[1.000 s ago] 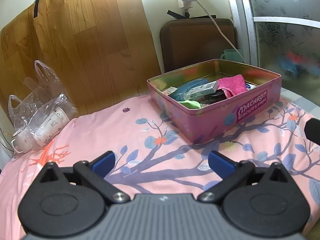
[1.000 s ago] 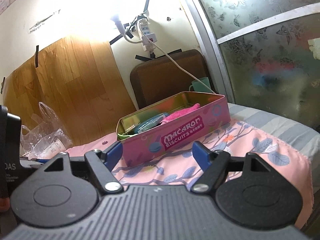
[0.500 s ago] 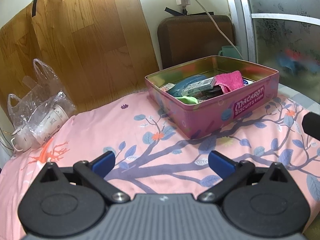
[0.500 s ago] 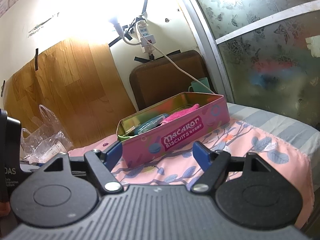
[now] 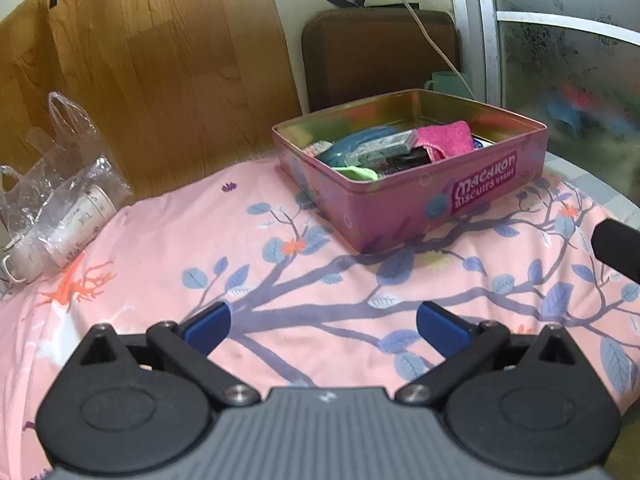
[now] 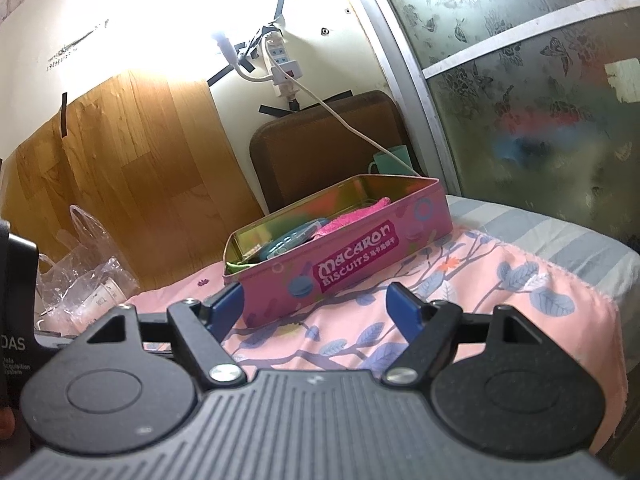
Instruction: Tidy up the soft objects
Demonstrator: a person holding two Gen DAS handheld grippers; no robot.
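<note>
An open pink "Macaron Biscuits" tin (image 5: 472, 196) stands on the pink floral cloth (image 5: 224, 248); it also shows in the right wrist view (image 6: 360, 268). Inside lie a pink cloth (image 5: 444, 138), a blue item (image 5: 360, 142), a silvery packet (image 5: 384, 146) and a green piece (image 5: 358, 172). My left gripper (image 5: 322, 322) is open and empty, low over the cloth well in front of the tin. My right gripper (image 6: 316, 306) is open and empty, close in front of the tin's labelled side.
A clear plastic bag with a paper cup (image 5: 68, 204) lies at the left edge of the cloth. A wooden panel (image 5: 160, 68) and a brown headboard (image 5: 380, 56) stand behind. A white cable (image 6: 340, 120) hangs above the tin. Frosted glass (image 6: 540, 100) is at right.
The left gripper has drawn back and tilted down, so the tin sits farther away and higher in its view. The right gripper has hardly moved. Both stay open.
</note>
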